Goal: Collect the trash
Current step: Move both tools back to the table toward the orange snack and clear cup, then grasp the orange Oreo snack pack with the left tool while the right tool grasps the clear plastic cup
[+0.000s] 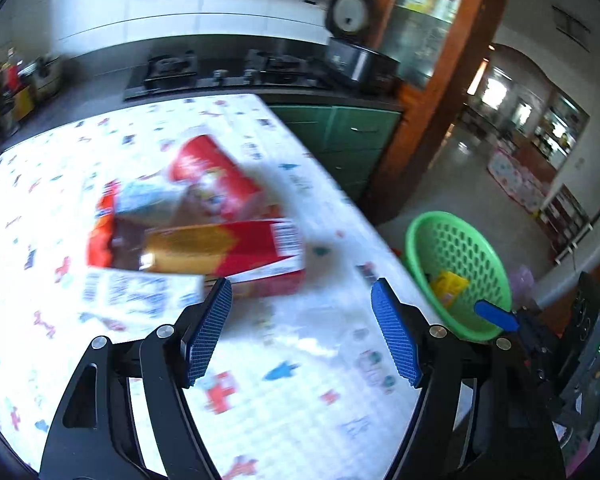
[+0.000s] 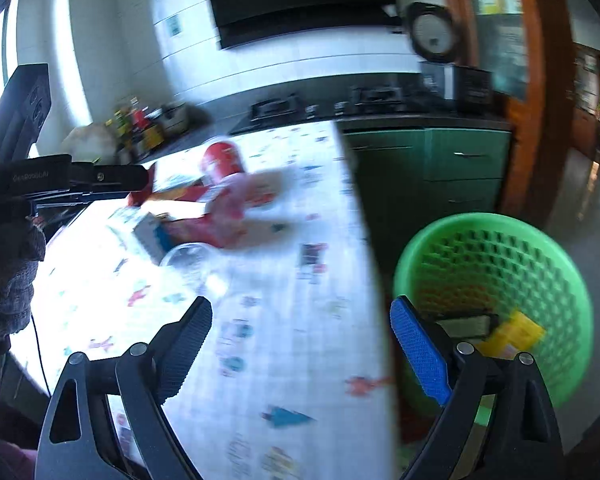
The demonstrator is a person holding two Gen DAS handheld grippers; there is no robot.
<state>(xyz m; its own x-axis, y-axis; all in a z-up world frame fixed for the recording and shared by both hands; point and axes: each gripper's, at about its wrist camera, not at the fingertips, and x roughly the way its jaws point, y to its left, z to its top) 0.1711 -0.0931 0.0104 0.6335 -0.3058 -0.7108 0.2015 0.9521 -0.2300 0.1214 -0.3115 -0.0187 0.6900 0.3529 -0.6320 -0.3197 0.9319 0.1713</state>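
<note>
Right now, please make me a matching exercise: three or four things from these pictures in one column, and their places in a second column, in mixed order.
Things:
1. round green plastic basket
2. yellow wrapper
3. red cardboard box
4. black gas stove

Places:
A. on the patterned tablecloth
B. on the floor beside the table
C. on the dark counter behind the table
D. inside the basket

Pairs: 1-B, 2-D, 3-A, 4-C
</note>
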